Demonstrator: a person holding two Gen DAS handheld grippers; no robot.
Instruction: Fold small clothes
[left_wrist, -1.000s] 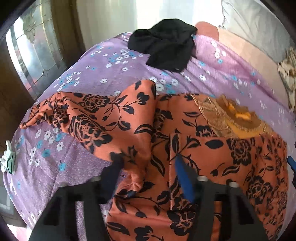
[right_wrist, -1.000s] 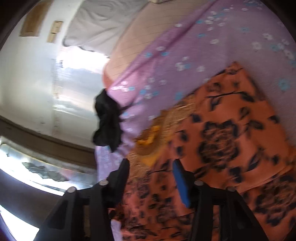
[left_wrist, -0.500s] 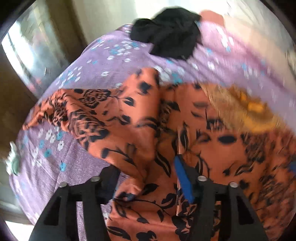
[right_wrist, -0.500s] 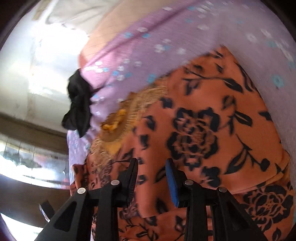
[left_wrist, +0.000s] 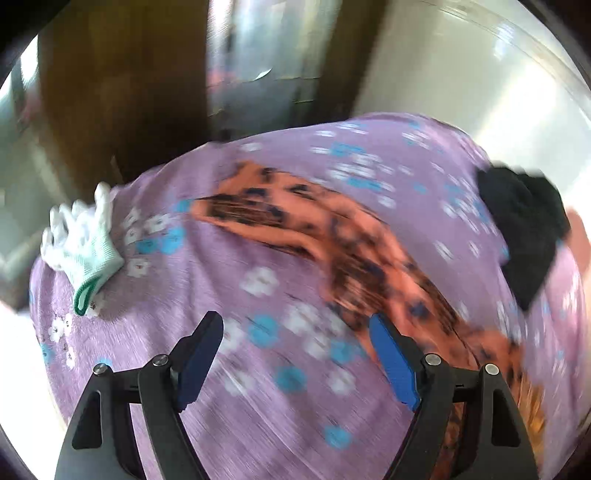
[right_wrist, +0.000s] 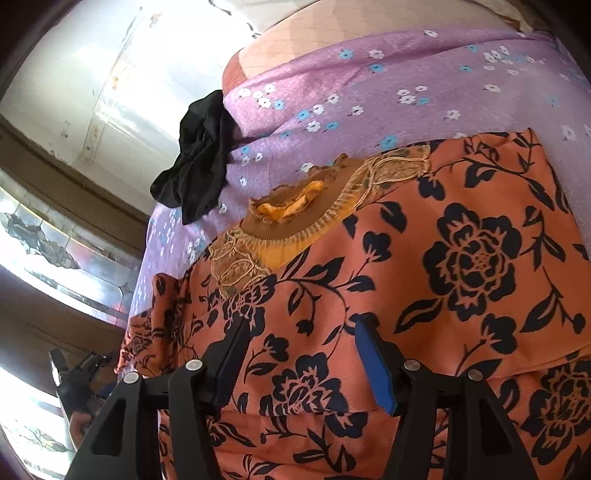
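Observation:
An orange garment with black flowers (right_wrist: 443, 266) lies spread on the purple flowered bedsheet (right_wrist: 351, 85), its gold-trimmed neckline (right_wrist: 295, 218) toward the far side. My right gripper (right_wrist: 299, 332) is open just above the garment's body, holding nothing. In the blurred left wrist view the garment's sleeve (left_wrist: 314, 229) stretches out from the right across the sheet (left_wrist: 258, 406). My left gripper (left_wrist: 295, 332) is open and empty over bare sheet, with the sleeve beyond and to the right of its fingertips.
A crumpled black garment (right_wrist: 199, 155) lies at the sheet's far edge; it also shows in the left wrist view (left_wrist: 524, 225). A white and green glove (left_wrist: 85, 243) lies at the bed's left edge. A dark wooden door frame (left_wrist: 122, 81) stands behind the bed.
My left gripper has swung left off the garment, over bare sheet toward the sleeve and glove. My right gripper has opened wider and come closer over the garment's body.

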